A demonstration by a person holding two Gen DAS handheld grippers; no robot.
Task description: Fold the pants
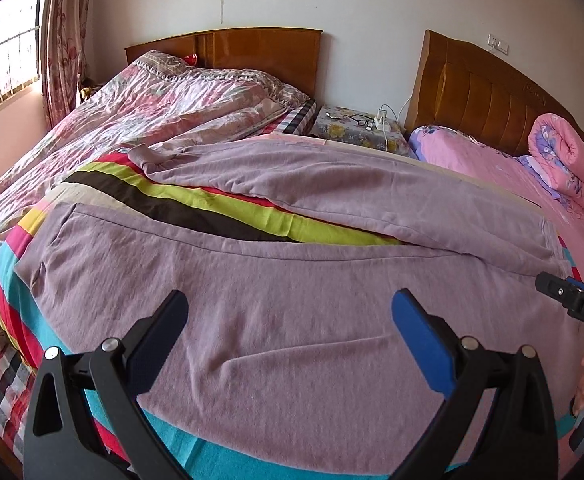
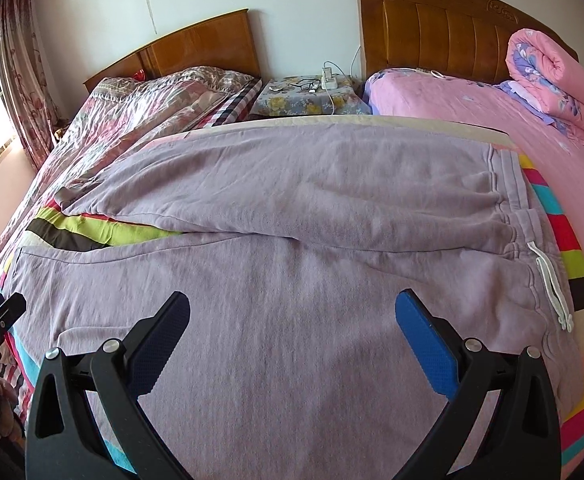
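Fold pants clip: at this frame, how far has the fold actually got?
Done: the purple pants lie spread flat on the striped blanket, legs apart, waistband to the right. In hand: nothing; the left gripper and right gripper hover over the near leg, jaws open. Left: every fold; no layer is doubled over yet.

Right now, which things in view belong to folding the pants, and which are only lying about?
For the job:
- mauve cotton sweatpants, spread flat, legs apart
- their white drawstring
- striped multicolour blanket under them
- left tongs and right tongs, both open, holding nothing

Lying about:
- rolled pink floral quilt
- black-rimmed glasses on the floral-covered nightstand
- white charger
- crumpled floral duvet
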